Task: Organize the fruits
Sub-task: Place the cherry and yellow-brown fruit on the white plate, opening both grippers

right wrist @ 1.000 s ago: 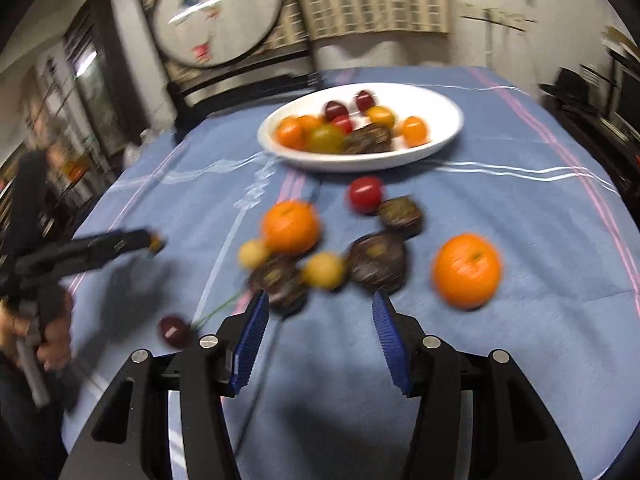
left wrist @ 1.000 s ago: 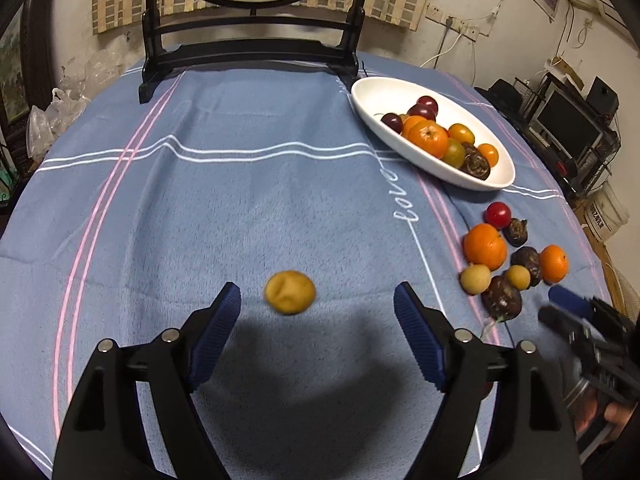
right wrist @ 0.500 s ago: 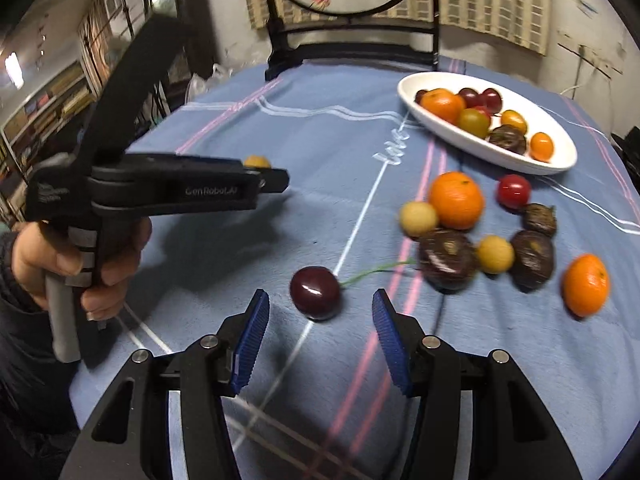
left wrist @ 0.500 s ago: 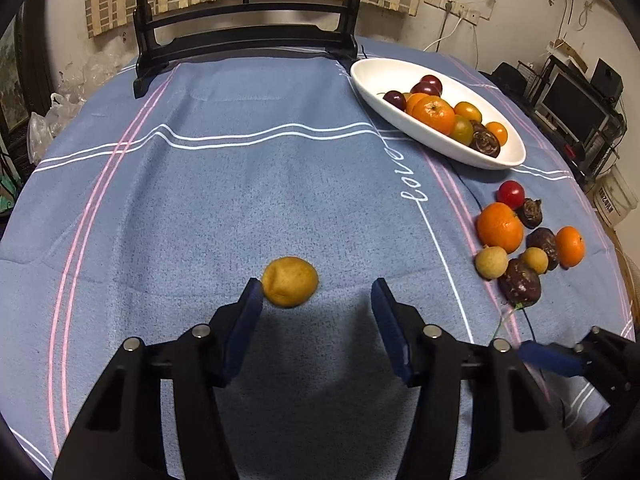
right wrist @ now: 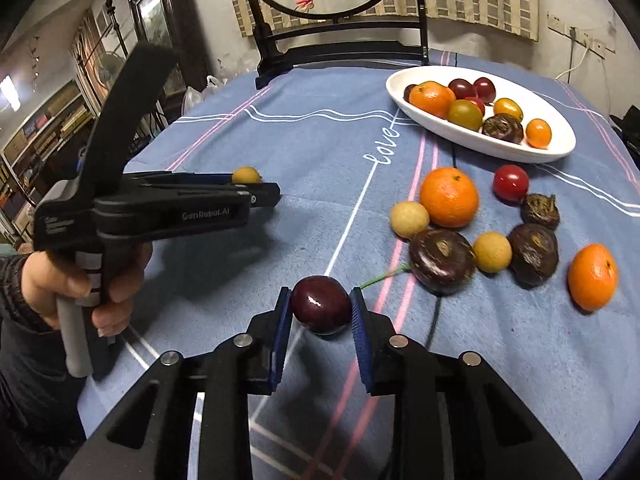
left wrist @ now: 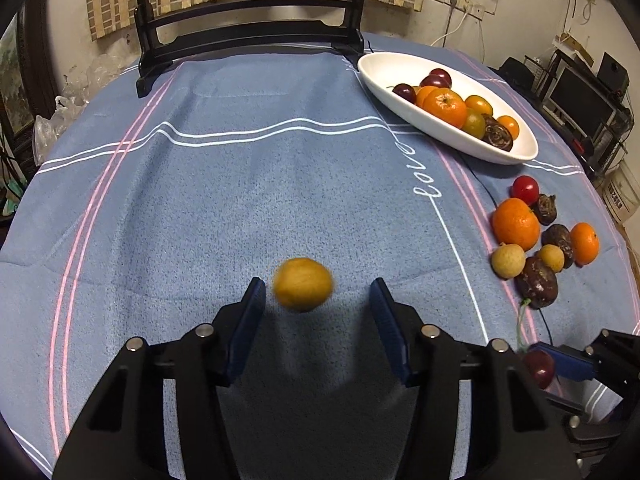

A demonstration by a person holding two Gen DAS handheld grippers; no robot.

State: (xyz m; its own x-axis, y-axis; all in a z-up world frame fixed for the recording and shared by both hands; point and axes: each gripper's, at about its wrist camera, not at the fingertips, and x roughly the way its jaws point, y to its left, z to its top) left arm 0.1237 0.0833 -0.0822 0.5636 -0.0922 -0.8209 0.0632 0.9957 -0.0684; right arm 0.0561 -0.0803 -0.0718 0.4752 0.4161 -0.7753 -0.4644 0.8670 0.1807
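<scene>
A small yellow fruit (left wrist: 302, 284) lies on the blue tablecloth between the tips of my left gripper (left wrist: 317, 286). The left pad is close to it and the right pad stands clear, so the gripper is open. In the right wrist view the same gripper (right wrist: 262, 196), held by a hand (right wrist: 60, 284), points at that yellow fruit (right wrist: 246, 175). My right gripper (right wrist: 320, 296) is shut on a dark red cherry (right wrist: 320, 308) with a green stem, down at the cloth. The cherry (left wrist: 538, 366) also shows at the left wrist view's lower right.
A white oval bowl (right wrist: 552, 152) at the back right holds several oranges, tomatoes and dark fruits. Loose fruits lie in front of it: an orange (right wrist: 448, 196), a second orange (right wrist: 592, 276), a red tomato (right wrist: 510, 182), pale longans and dark brown fruits. A dark wooden stand (left wrist: 248, 40) sits at the table's far edge.
The right gripper swung from the fruit cluster to the cherry and its jaws closed on it. The left gripper's jaws narrowed around the yellow fruit.
</scene>
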